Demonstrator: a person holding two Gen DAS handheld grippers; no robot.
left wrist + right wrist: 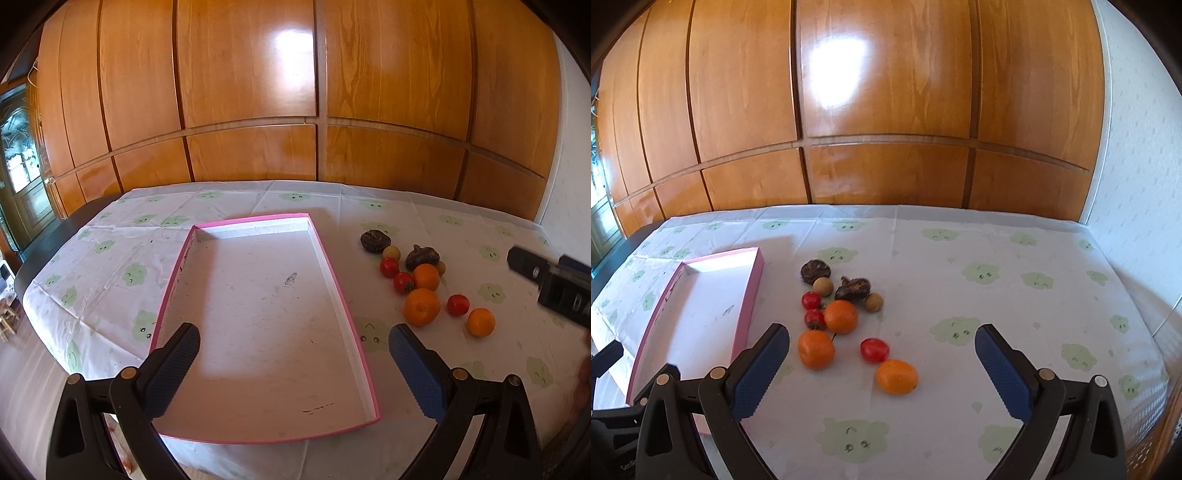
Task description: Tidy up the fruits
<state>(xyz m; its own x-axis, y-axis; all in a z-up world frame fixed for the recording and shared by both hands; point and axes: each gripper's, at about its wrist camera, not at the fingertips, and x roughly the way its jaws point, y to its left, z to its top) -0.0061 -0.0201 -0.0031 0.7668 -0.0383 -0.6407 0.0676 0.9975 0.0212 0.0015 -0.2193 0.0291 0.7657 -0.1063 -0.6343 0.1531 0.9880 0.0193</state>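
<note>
Pink-rimmed and shallow, the tray (258, 325) lies flat on the cloud-print tablecloth (110, 258), and my left gripper (294, 354) hangs over its near end with jaws spread wide, nothing between them. Its left finger sits above the tray's near left corner, its right finger just past the tray's right wall. Nothing lies in the tray, only scuff marks on its white floor.

Right of the tray, well clear of its wall, the fruit lies in a loose cluster on the cloth. From my right wrist view, my right gripper (882, 354) also stands wide, holding nothing, and the cluster sits ahead of it and between the fingers, nearer the left one. Closest to that left finger is a mandarin (815, 349); a second mandarin (841, 316) lies beyond it, with two cherry tomatoes (812, 300) beside it on the left. Farther back are two dark wrinkled fruits (815, 271) and two small tan round fruits (823, 286), of a kind I cannot tell. Toward the middle of my gap lie a third cherry tomato (874, 350) and, just nearer, a third mandarin (897, 376), almost touching each other.
</note>
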